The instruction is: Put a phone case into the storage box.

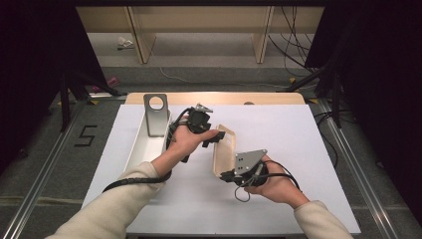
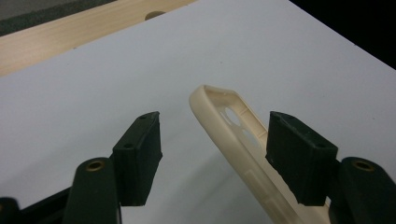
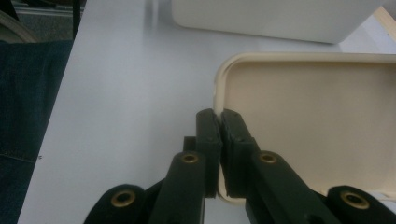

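Both grippers meet the cream case (image 1: 224,149): right gripper (image 3: 219,140) clamps its rim; left gripper (image 2: 215,154) jaws straddle its far edge, unclosed.

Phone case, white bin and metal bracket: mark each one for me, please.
Phone case (image 1: 225,149): high view, on its inner face.
White bin (image 1: 144,145): high view, on its inside floor near the middle.
Metal bracket (image 1: 157,121): high view, on the flat plate below its round hole.

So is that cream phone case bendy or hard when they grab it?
Probably a bit bendy: the case is a thin shell. It looks light, since the right gripper lifts it by one rim. Likely not fragile.
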Demonstrator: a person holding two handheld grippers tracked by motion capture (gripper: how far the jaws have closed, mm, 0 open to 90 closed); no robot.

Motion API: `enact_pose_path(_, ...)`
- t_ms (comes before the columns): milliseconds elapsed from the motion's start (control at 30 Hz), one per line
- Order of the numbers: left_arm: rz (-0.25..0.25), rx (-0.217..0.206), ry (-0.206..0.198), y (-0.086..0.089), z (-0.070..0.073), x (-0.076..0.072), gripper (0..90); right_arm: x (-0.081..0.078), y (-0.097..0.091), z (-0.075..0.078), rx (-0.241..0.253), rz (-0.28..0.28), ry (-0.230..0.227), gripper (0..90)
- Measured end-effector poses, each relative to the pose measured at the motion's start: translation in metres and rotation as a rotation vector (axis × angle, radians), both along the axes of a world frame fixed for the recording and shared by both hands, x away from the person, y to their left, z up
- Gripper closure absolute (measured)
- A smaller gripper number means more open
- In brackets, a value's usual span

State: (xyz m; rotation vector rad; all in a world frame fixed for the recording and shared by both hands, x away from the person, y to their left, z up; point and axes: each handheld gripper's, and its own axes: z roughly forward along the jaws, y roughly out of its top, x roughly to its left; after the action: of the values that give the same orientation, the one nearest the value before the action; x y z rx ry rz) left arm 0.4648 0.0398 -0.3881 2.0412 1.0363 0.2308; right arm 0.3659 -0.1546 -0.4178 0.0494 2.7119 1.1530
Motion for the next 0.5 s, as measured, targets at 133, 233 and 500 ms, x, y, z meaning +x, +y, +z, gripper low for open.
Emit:
enact_pose_path(133,0.010,-0.008,0.028,-0.0006,-0.0028,0.0022,40.8,-0.0008,0.0011,0.0006,0.001,0.002,-0.004,87.3)
enact_pose_path(233,0.024,-0.030,0.044,0.0000,-0.0040,0.0033,47.3,-0.0009,0.0015,0.0007,-0.001,0.006,-0.010,87.3)
enact_pose_path(500,0.045,-0.084,0.105,-0.0008,-0.0025,0.0034,64.4,-0.0016,0.0025,0.0007,-0.005,0.016,-0.013,87.3)
